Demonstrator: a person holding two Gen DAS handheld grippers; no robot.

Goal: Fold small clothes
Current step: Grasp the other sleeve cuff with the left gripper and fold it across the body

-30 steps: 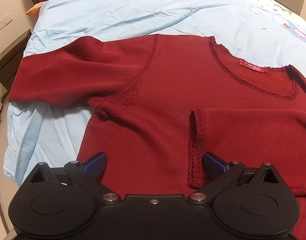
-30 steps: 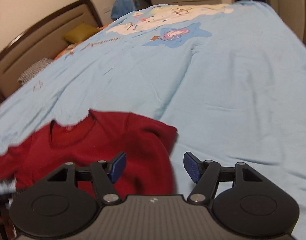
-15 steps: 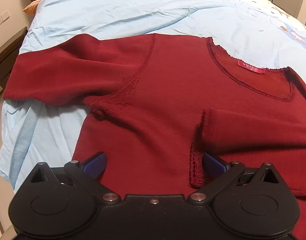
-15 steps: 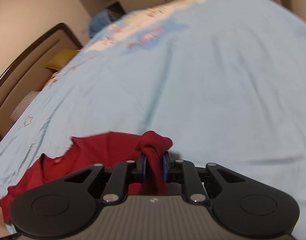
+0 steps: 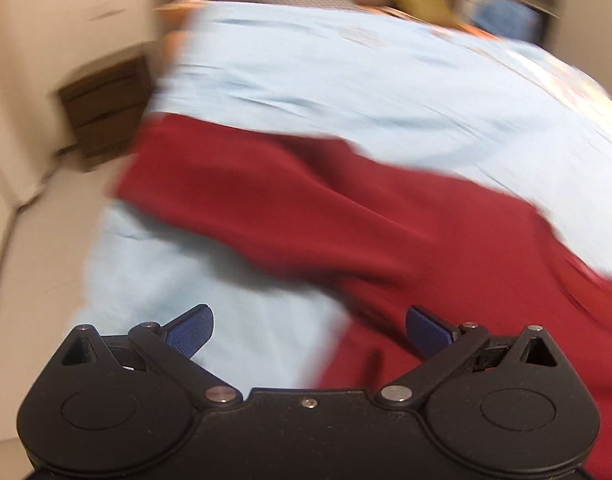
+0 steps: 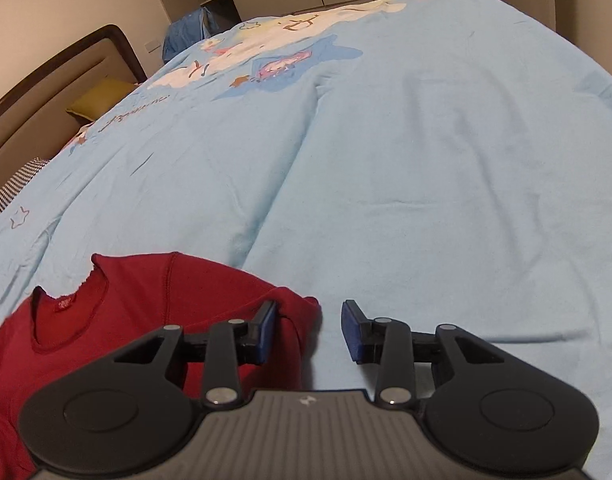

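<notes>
Sleeve (image 5: 266, 184) of red top (image 6: 118, 312) runs upper left from my left gripper (image 5: 307, 330), agape, empty; right gripper (image 6: 309, 332) just reopened, shoulder fold released.

— What can't you make out?
— My left view is smeared: the red top (image 5: 345, 216) and nightstand (image 5: 106, 112) blur. In my right view the top runs off the left edge.

Left tool (image 5: 307, 330), right tool (image 6: 309, 331): black bodies, blue pads, silver screws.

Shirt (image 6: 154, 304) on bed (image 6: 385, 200)
</notes>
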